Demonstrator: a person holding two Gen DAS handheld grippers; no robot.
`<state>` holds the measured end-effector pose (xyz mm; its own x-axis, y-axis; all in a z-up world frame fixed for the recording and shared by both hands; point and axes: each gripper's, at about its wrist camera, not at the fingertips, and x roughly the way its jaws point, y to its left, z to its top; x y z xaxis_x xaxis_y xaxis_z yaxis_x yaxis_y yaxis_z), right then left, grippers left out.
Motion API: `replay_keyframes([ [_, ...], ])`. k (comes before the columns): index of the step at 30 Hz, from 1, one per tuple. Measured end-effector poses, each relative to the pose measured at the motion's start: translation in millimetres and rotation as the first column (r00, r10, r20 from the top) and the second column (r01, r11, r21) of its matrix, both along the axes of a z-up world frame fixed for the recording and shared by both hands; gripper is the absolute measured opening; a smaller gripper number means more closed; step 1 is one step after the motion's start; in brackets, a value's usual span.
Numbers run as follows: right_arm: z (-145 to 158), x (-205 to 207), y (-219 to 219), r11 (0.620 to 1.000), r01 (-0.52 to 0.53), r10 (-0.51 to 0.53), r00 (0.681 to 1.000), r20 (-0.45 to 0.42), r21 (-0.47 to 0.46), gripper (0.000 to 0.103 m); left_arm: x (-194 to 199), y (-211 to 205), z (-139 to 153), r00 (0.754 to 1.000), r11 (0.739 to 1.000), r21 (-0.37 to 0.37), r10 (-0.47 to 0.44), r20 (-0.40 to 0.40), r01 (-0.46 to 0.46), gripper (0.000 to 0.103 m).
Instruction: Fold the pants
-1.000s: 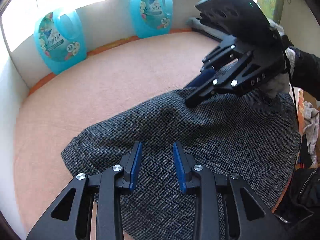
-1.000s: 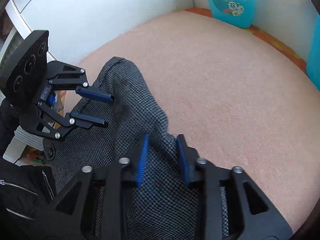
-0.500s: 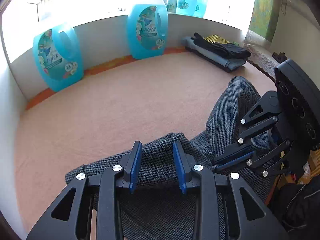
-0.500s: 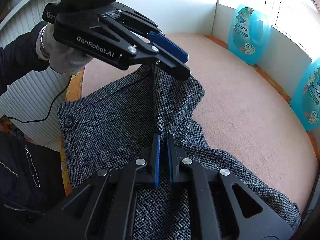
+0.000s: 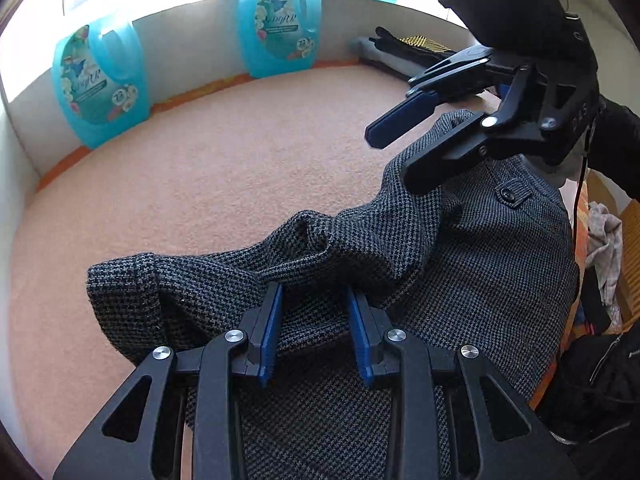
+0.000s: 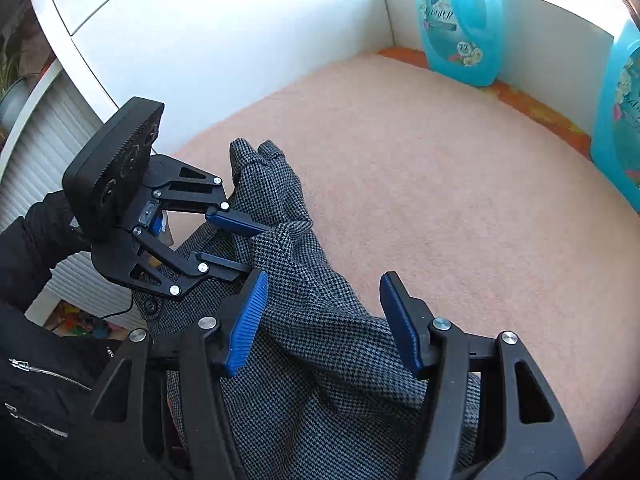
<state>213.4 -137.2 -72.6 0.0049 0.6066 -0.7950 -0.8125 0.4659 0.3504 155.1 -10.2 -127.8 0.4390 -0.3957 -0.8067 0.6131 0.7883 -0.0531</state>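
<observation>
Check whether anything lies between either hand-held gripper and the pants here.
Nothing visible does. The left hand-held gripper is open directly over the bunched grey pants, and the right hand-held gripper is open with fabric between its fingers. The detergent bottles stand apart by the wall.

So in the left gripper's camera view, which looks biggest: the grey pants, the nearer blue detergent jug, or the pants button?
1. grey pants
2. nearer blue detergent jug, though it stands farther from the camera, so its true size is unsure
3. pants button

Coarse woven houndstooth pants (image 5: 472, 248) lie on matt, napped peach cloth (image 5: 240, 152); glossy plastic bottles (image 5: 278, 20) behind.
</observation>
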Motion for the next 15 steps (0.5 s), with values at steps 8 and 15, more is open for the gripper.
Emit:
replay_keyframes([
  [8, -19.2, -18.7, 38.0, 0.997, -0.069, 0.071, 0.994, 0.082, -0.039, 0.023, -18.3, 25.9, 26.4, 0.995, 0.998, 0.033, 0.056, 0.088, -0.059, 0.03],
  [15, 9.3, -2.5, 34.4, 0.997, 0.038, -0.015, 0.952, 0.305, -0.07, 0.015, -19.0, 61.3, 26.8, 0.982, 0.984, 0.052, 0.165, 0.094, -0.17, 0.03],
])
